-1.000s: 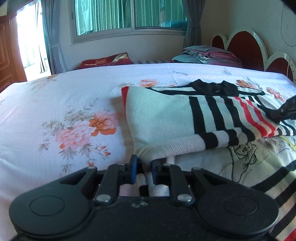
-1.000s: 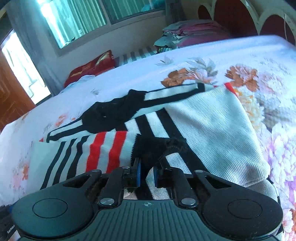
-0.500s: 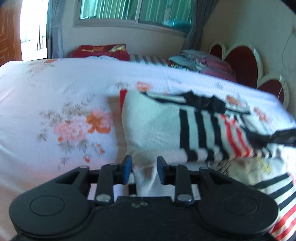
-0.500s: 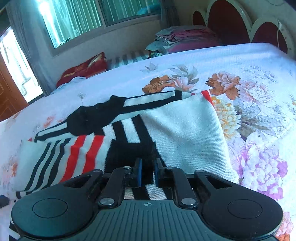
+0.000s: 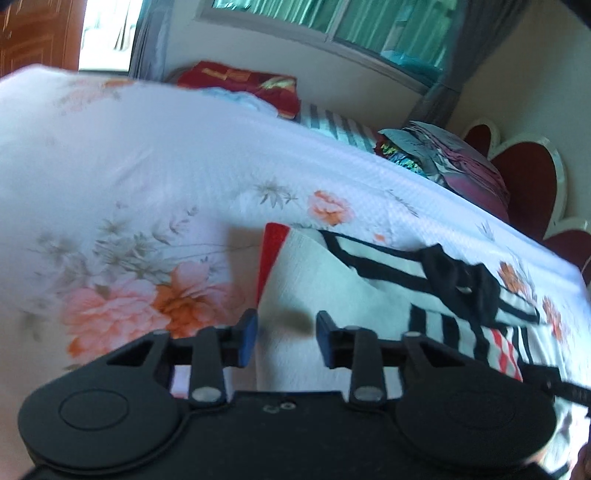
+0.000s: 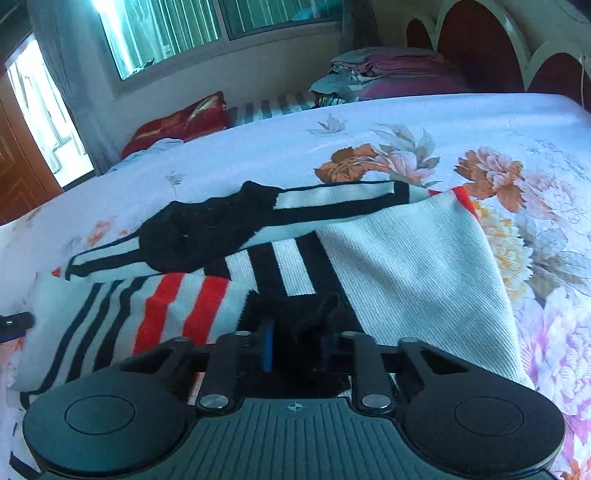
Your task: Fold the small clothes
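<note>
Floral bedsheet (image 6: 461, 122) carrying a folded striped knit sweater (image 6: 406, 258).
Left gripper (image 5: 282, 338): jaws apart, easing closed, gripping nothing above its white corner. Right gripper (image 6: 295, 347): jaws closing around black fabric.

We count one striped knit garment (image 6: 406, 258) lying on one bed with a flowered sheet (image 6: 424, 122). We see two grippers, the left gripper (image 5: 282, 338) and the right gripper (image 6: 295, 349), one in each view. Behind the bed there is one red cushion (image 6: 177, 122), one pile of folded clothes (image 6: 391, 74) and one window (image 6: 207, 26)
</note>
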{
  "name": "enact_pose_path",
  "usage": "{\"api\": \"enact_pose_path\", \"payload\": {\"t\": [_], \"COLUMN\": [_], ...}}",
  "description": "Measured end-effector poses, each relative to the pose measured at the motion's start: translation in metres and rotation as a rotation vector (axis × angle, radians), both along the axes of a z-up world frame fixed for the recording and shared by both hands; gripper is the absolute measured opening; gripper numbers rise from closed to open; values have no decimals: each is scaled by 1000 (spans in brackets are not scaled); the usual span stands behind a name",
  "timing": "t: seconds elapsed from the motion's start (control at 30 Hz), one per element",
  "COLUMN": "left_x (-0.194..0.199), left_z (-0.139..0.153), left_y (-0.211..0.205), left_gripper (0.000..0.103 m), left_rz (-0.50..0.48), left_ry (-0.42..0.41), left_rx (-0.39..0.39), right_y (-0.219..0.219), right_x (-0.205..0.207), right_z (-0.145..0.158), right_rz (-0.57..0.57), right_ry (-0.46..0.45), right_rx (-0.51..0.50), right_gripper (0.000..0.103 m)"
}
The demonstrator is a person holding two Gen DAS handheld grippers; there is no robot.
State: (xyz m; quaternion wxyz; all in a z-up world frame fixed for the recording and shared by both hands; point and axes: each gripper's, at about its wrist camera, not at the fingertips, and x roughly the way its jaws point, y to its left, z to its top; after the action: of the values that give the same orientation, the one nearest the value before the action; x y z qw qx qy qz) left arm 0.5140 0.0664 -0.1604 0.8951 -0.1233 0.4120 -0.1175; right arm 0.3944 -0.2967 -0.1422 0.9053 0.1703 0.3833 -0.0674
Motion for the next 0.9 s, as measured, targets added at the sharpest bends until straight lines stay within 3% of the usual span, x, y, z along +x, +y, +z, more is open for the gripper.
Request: {"api": "enact_pose_path", "payload": {"t": [0.17,0.23,0.3,0.43,0.6,0.73,0.87,0.9], "left_x": [16,20,22,25,32,40,39,38], "left_z": [-12,-14,-16,-14,-10,-18,-18,-15], "left_y": [1,-1,-3,-4,-14,-12,-12,-13], "left_gripper": [25,25,25,27,26,28,28,28], "left_rz": [43,55,61,76,56,85,83,82], "left_ry": [-9,-13,-15,-28,-51,-53,-56,-58], "left_rx": [4,9,17,31,66,82,91,99], "right_y": [10,9,1,8,19,24,8,2], "right_x": [-6,-2,3,2,-5,7,18,16], "right_z": [16,6,-12,-9,14,17,-7,-9], "right_rz": [4,-13,-19,2,0,14,-9,-13], "right_ry": [-98,-66,1,-5,-105,-115,30,25], "right_rx": [-141,-212,-153,-210,-266,-288,-234,-203], "right_gripper": [9,8,7,8,8,8,8,8]}}
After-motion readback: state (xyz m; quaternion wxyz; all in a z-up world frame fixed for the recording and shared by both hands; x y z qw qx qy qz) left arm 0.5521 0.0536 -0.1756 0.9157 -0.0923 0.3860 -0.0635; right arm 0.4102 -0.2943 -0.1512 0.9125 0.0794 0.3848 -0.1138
